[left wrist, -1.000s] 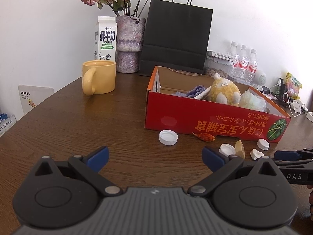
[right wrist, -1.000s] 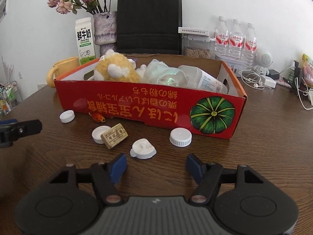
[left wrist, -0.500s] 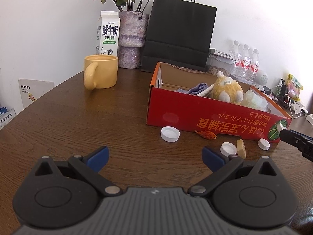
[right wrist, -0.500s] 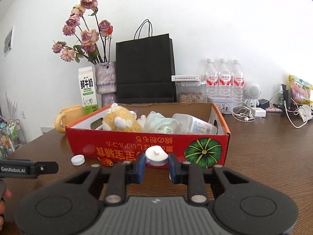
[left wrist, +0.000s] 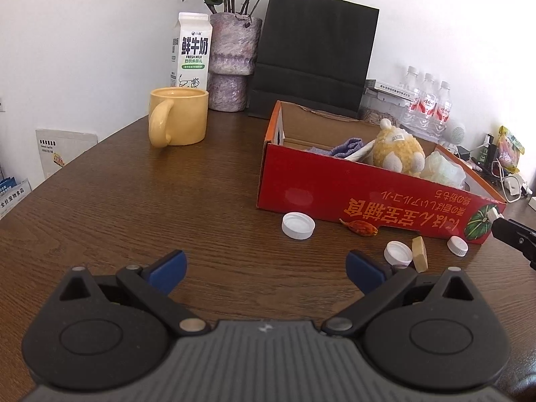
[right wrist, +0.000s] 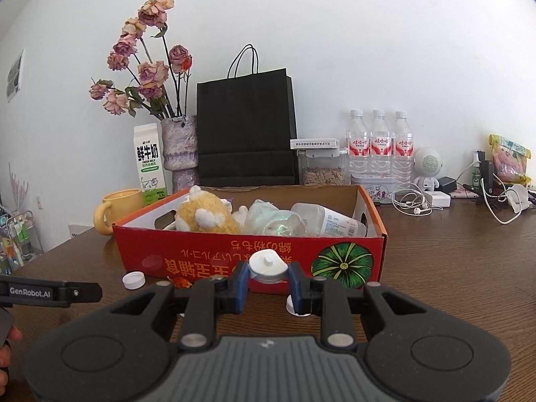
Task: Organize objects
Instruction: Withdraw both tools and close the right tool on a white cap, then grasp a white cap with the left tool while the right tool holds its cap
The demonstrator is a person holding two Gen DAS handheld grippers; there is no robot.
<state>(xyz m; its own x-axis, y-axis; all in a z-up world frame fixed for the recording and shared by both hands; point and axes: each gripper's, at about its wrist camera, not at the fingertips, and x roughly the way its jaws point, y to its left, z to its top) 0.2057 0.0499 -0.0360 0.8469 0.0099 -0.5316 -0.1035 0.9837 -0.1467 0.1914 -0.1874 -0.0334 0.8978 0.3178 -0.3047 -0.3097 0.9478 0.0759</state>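
My right gripper (right wrist: 268, 278) is shut on a white knobbed lid (right wrist: 268, 264) and holds it above the table in front of the red cardboard box (right wrist: 207, 261). The box (left wrist: 335, 191) holds a yellow plush toy (left wrist: 398, 149), a cloth and a plastic jar (right wrist: 330, 219). My left gripper (left wrist: 264, 268) is open and empty, low over the table. Loose before the box lie a white cap (left wrist: 298, 225), an orange dried piece (left wrist: 360, 226), another cap (left wrist: 398, 253), a tan block (left wrist: 419, 258) and a small cap (left wrist: 457, 245).
A yellow mug (left wrist: 177, 120), a milk carton (left wrist: 192, 55), a vase of dried roses (left wrist: 231, 67) and a black paper bag (left wrist: 311, 50) stand behind the box. Water bottles (right wrist: 378, 144), a container, cables and chargers (right wrist: 422, 201) sit at the back right.
My right gripper closed on the white knobbed lid and lifted it off the table. My left gripper stayed open and drifted a little closer to the table.
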